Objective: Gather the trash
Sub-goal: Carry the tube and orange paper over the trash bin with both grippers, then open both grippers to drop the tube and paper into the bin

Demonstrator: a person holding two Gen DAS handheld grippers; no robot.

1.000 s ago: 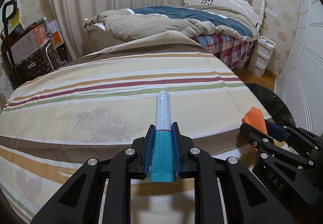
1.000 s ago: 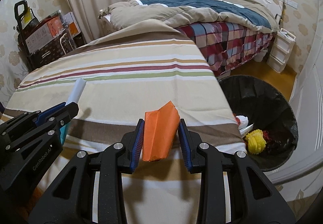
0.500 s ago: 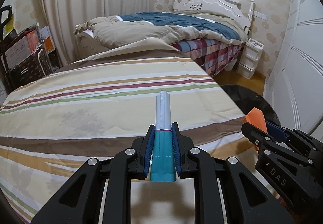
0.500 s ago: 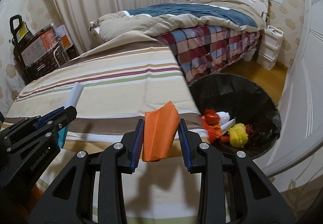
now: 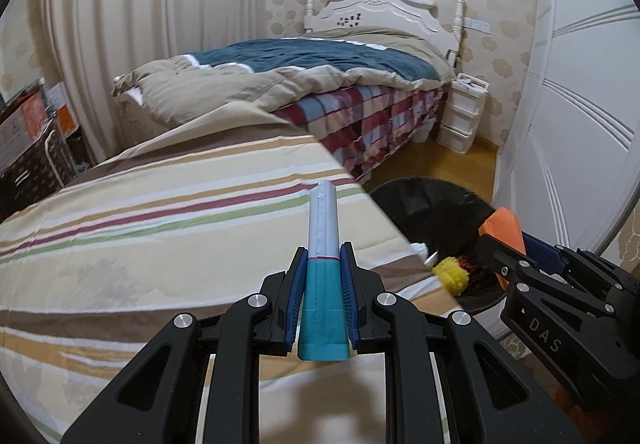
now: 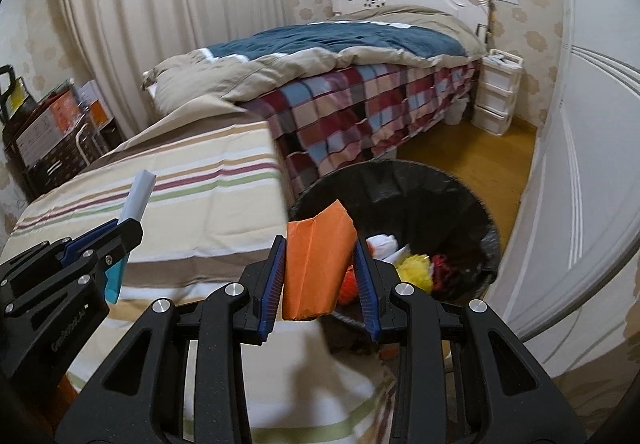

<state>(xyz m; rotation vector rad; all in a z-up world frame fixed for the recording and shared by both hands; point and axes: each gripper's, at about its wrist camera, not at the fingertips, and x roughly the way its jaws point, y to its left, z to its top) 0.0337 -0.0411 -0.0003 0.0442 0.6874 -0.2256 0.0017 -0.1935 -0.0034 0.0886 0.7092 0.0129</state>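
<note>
My left gripper [image 5: 323, 256] is shut on a teal and white paper packet [image 5: 323, 240] and holds it above the striped bedspread [image 5: 160, 236]. My right gripper [image 6: 320, 248] is shut on a folded orange paper [image 6: 312, 264] near the bed's right edge, close to the black bin [image 6: 420, 184]. The bin holds yellow, red and white trash [image 6: 416, 268]. The bin [image 5: 432, 204] and the right gripper with the orange paper [image 5: 504, 228] show at the right of the left wrist view. The left gripper and its packet [image 6: 138, 196] show at the left of the right wrist view.
A second bed with a plaid cover [image 6: 360, 104] and a white headboard stands behind. A white drawer unit [image 6: 496, 96] stands by the wall. White wardrobe doors [image 6: 592, 164] line the right side. Boxes and a rack [image 6: 52, 132] stand at the far left.
Both grippers have swung to the right, still holding their pieces. The bin has come closer and more central in the right wrist view.
</note>
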